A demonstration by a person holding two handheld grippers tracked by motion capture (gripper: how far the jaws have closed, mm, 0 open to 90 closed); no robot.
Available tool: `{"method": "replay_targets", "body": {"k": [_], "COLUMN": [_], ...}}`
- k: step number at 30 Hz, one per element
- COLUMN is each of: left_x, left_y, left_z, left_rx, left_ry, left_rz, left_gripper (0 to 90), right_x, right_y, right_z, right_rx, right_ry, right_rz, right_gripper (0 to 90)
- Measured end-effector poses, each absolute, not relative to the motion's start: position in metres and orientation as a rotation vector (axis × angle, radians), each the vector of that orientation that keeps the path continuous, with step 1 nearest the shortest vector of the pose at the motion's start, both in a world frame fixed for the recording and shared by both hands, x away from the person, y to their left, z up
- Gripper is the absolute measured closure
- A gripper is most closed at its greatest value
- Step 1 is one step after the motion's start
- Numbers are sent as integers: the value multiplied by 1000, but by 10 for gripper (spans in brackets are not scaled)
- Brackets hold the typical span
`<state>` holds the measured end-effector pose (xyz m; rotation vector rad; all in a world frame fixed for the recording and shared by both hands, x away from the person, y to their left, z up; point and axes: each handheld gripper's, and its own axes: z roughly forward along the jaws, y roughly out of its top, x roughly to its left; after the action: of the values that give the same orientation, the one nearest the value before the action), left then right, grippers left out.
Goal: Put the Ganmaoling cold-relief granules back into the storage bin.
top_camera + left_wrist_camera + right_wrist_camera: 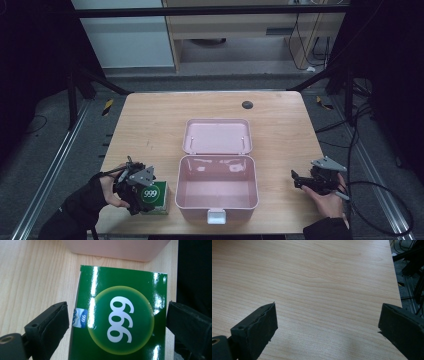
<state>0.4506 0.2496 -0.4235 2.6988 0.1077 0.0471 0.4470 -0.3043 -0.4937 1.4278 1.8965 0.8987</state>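
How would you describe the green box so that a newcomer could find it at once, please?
Start at the open pink case in the middle of the wooden table. Just left of its near half lies the green box, between the open left gripper. It alone is glossy green, marked 999 in white.

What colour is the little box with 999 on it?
The 999 box is glossy green with white digits in a yellow-green circle, clearest in the left gripper view.
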Motion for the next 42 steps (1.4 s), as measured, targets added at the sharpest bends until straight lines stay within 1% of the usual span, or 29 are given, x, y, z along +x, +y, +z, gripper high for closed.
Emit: {"method": "replay_targets", "body": {"k": [16,21,29,36,42], "left_x": [455,456,455,456,457], "left_y": [243,241,243,245,245], "left_z": [-445,-447,-445,-440,-422], "left_rx": [2733,2736,2730,2725,2709], "left_ry": [108,95,108,126,131], "left_rz": [4,-9,0,-12,10], "left_gripper": [67,101,132,137,138], "right_x": [448,448,448,448,448], "right_y": [-303,-303,-303,-303,-303], "right_z": [-495,-495,-496,-496,-496], "right_rx": [1425,1425,1430,1428,1427], "right_ry": [1911,1917,1921,1926,1931], "right_rz": [883,882,883,882,880], "right_gripper": [26,26,29,31,32]}}
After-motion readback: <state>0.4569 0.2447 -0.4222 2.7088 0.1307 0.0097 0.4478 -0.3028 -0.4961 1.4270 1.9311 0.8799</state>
